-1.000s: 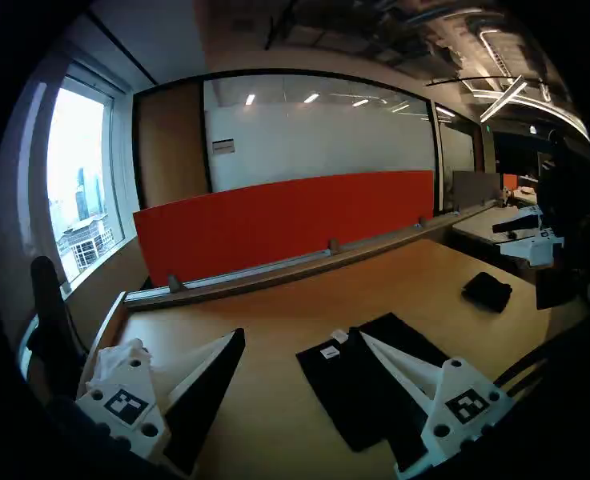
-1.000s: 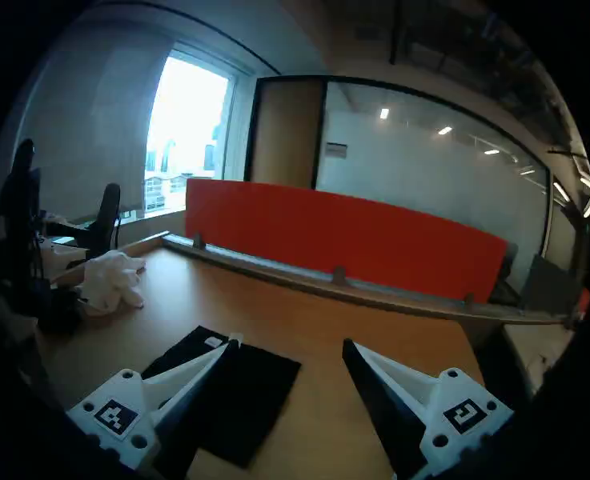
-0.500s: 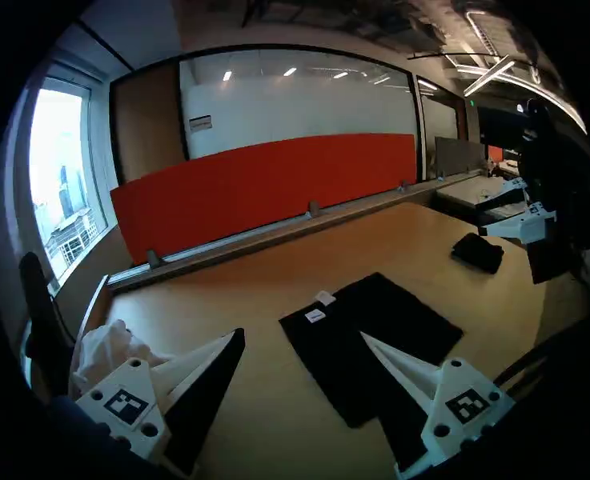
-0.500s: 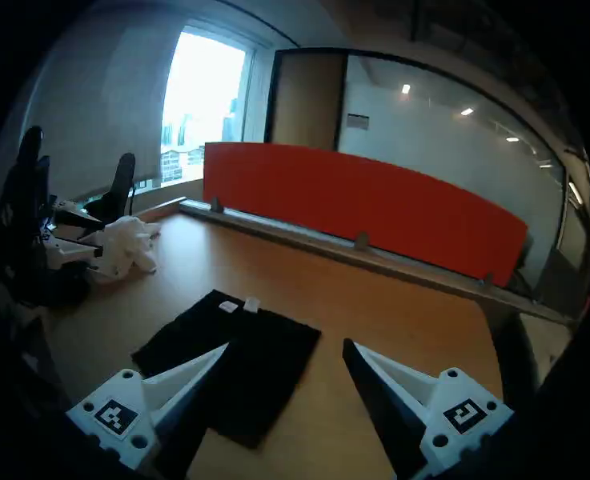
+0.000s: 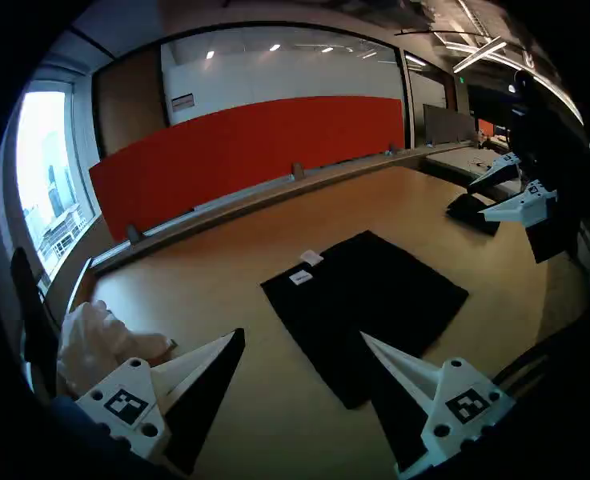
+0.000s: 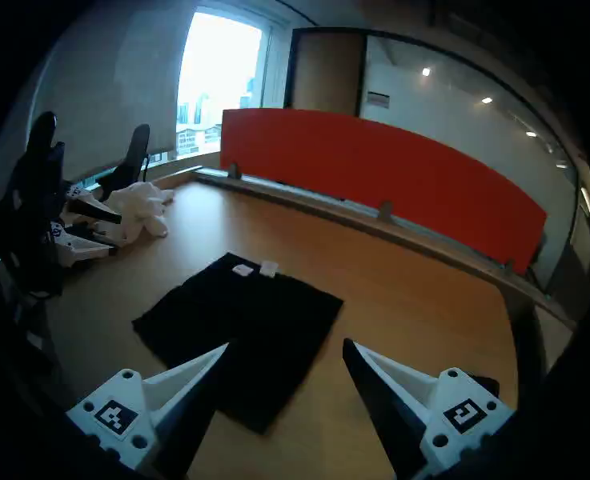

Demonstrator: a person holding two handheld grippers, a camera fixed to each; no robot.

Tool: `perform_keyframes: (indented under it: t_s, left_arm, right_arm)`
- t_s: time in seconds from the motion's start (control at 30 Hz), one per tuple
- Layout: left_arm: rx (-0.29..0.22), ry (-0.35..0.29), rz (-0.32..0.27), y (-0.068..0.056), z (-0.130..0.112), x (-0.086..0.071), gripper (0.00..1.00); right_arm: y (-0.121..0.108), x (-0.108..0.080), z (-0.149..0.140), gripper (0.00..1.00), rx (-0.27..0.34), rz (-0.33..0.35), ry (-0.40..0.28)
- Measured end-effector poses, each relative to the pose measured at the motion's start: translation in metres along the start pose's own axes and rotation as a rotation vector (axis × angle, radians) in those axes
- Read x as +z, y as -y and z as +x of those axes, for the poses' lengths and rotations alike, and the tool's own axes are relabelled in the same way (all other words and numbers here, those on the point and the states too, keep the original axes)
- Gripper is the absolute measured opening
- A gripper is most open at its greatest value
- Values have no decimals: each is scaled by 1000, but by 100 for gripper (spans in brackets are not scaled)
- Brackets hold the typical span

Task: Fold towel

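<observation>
Left gripper view first: why is your left gripper [image 5: 301,334] spread so wide over the desk [image 5: 238,240]?

It grips nothing. I hold its jaws wide, I judge, to be ready for an edge. The towel [image 5: 367,296] lies flat and dark in the middle of the desk, just beyond my fingertips, with two white labels [image 5: 301,278] at its far-left corner. Spread flat like that, every edge is free to take. The white cloth [image 5: 94,344] is bunched off to the side, well apart from the towel and out of the way.

And against the earlier frame?

I have tipped the camera down. The towel now shows whole, whereas half a second ago my right-hand finger hid its near part. The jaw width is unchanged.

Right gripper view, then?

My right gripper [image 6: 285,344] is just as wide and just as empty. The towel lies ahead, its near corner reaching in between my fingers. I cannot tell whether they touch it. I come at it from the side opposite the left gripper, which sits far off by the white cloth, probably so each can take one end for the fold.

What differs here?

I look down more steeply. More of the towel has come clear of my left-hand finger, and it sits closer.
</observation>
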State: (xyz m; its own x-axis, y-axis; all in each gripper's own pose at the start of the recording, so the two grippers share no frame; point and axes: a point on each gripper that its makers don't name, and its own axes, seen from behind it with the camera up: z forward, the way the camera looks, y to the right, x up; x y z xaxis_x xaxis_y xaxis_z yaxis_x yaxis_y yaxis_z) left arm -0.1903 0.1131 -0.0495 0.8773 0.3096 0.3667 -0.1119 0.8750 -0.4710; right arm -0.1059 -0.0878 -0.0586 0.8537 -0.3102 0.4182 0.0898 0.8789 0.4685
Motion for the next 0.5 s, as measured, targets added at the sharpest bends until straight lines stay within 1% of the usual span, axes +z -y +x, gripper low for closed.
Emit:
perform_keyframes:
  t_s: [0.27, 0.5]
  left_arm:
    - [12, 68, -30, -13, -34, 17, 96]
    - [21, 117, -54, -22, -59, 29, 96]
  right_arm:
    - [9, 18, -32, 100, -18, 25, 53]
    - [17, 30, -56, 100, -23, 46, 94]
